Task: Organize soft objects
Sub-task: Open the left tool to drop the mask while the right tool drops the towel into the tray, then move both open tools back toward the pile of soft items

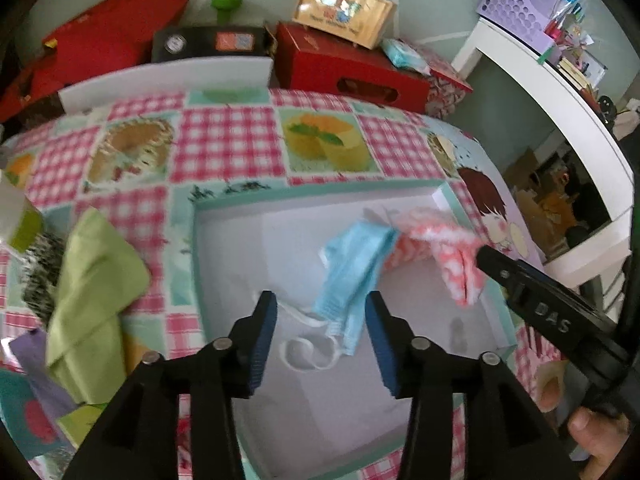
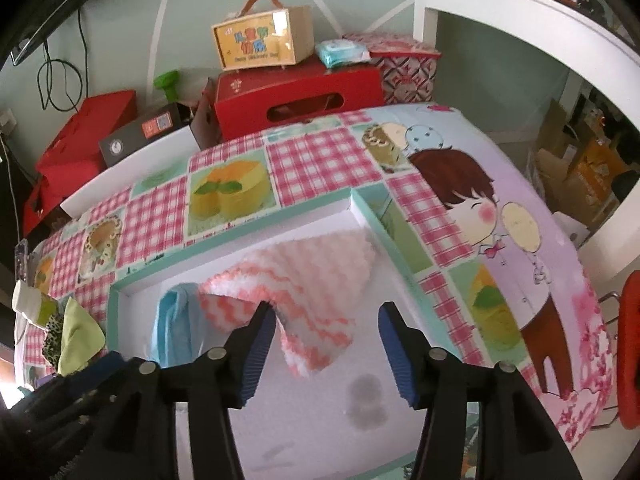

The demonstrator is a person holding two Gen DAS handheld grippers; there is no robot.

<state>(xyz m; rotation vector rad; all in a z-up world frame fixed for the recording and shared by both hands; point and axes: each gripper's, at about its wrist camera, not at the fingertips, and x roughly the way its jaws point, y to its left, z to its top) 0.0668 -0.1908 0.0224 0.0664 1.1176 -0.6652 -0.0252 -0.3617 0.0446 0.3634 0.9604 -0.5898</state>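
Note:
A white box with a teal rim (image 1: 320, 190) lies on the patterned tablecloth. Inside it is a light blue face mask (image 1: 352, 264) with white ear loops. Its lower edge hangs loose between the spread fingers of my left gripper (image 1: 320, 308), which is open. A fluffy pink-and-white zigzag cloth (image 2: 304, 280) lies crumpled in the box's far right corner beside the mask (image 2: 176, 328). My right gripper (image 2: 326, 312) is open just above it. The cloth's edge brushes the left finger, but the pads are not pressing on it. In the left wrist view the cloth (image 1: 432, 236) lies by the right gripper's finger (image 1: 492, 260).
Left of the box lie a green cloth (image 1: 92, 280), a leopard-print item (image 1: 40, 272) and a purple strip (image 1: 36, 364). Red boxes (image 1: 352, 68) and a yellow carry case (image 1: 344, 8) stand behind the table. A white desk (image 1: 560, 92) stands on the right. A person's hand (image 1: 592, 432) holds the right gripper.

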